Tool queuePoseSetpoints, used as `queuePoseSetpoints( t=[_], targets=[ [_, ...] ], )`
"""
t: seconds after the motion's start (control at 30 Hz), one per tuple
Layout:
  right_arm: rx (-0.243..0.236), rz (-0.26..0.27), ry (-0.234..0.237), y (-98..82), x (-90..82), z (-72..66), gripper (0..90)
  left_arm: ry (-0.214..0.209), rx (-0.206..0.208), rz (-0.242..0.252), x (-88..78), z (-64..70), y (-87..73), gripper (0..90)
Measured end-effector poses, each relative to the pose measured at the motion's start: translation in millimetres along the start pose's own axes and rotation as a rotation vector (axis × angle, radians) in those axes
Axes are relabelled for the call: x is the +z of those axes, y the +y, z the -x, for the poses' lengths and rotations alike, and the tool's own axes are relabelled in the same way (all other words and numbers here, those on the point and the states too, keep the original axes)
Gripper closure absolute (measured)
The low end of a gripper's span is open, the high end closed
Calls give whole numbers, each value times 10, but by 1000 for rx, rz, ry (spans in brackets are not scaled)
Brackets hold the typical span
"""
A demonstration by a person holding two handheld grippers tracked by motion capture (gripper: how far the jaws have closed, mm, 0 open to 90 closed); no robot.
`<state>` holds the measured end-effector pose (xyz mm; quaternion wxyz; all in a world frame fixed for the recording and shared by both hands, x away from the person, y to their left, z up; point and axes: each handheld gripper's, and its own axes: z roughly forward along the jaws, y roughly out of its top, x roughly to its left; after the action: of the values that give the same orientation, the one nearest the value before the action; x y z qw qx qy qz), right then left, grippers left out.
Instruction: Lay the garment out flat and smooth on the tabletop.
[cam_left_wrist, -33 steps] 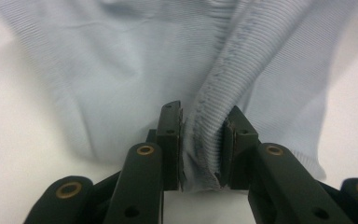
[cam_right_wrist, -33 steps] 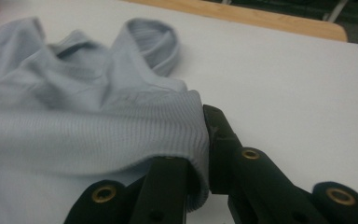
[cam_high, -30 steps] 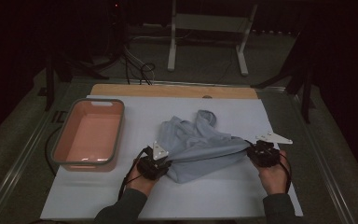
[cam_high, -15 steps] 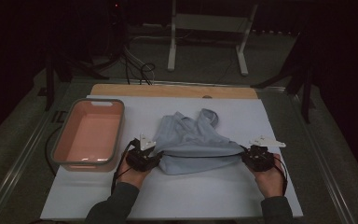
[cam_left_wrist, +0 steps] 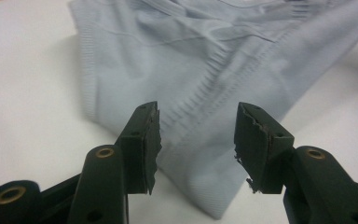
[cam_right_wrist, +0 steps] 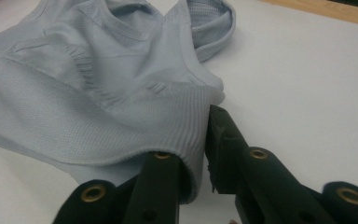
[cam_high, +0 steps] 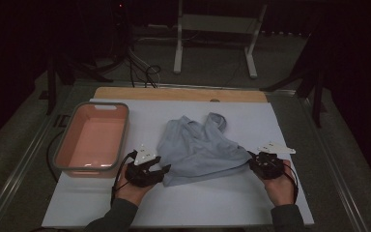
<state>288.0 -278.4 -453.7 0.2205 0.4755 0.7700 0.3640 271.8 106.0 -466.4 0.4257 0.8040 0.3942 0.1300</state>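
A dim lab or recording room is seen here: a table (cam_high: 270, 203) covered by a white sheet, a bare metal stand (cam_high: 215, 34) set on the dark floor behind it, and loose cables (cam_high: 142, 67) trailed past the table's far edge.

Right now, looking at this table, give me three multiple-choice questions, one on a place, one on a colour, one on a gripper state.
1. Where is the tub relative to the garment?
A. The person's left
B. The person's right
C. On top of it
2. What colour is the garment?
A. Red
B. Light blue
C. Black
3. How does the left gripper stand?
A. Clamped on the tub
C. Clamped on the garment
B. Open, garment beyond its jaws

Answers: 1 A, the high view shows it left; 2 B, pale blue fabric; 3 B, its jaws stand apart, having just been opening.
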Motion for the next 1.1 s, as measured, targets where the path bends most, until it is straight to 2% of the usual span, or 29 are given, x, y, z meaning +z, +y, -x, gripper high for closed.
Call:
queuePoseSetpoints(
  t=[0.23, 0.3, 0.47, 0.57, 0.7, 0.73, 0.83, 0.87, 0.97, 1.03, 1.07, 1.1],
  targets=[
    [-5, 3, -10, -4, -26, 11, 757, -31, 8, -2, 60, 76, -54, 519],
    [-14, 9, -19, -10, -95, 39, 627, -44, 12, -9, 76, 99, -86, 524],
    [-11, 9, -17, -20, -162, 80, 540, -54, 7, -12, 101, 106, -115, 525],
    [-14, 11, 3, -36, -255, 125, 481, -62, 4, -15, 128, 120, -137, 529],
    [-22, 3, 1, -58, -281, 130, 461, -71, 12, -19, 147, 140, -134, 543],
    [-31, -5, 12, -72, -288, 128, 462, -92, 14, -19, 165, 163, -131, 559],
    [-36, -25, 10, -91, -279, 117, 461, -106, 29, -25, 197, 190, -125, 638],
    [-40, -36, 10, -115, -260, 107, 458, -123, 41, -33, 243, 213, -115, 667],
    [-39, -39, 14, -131, -247, 105, 456, -120, 48, -44, 301, 235, -110, 710],
    [-39, -39, 16, -133, -251, 103, 452, -124, 54, -63, 364, 240, -109, 726],
    [-39, -40, 15, -134, -252, 103, 447, -120, 60, -89, 422, 234, -112, 729],
    [-38, -41, 15, -136, -256, 102, 444, -120, 60, -89, 422, 234, -112, 733]
  ],
)
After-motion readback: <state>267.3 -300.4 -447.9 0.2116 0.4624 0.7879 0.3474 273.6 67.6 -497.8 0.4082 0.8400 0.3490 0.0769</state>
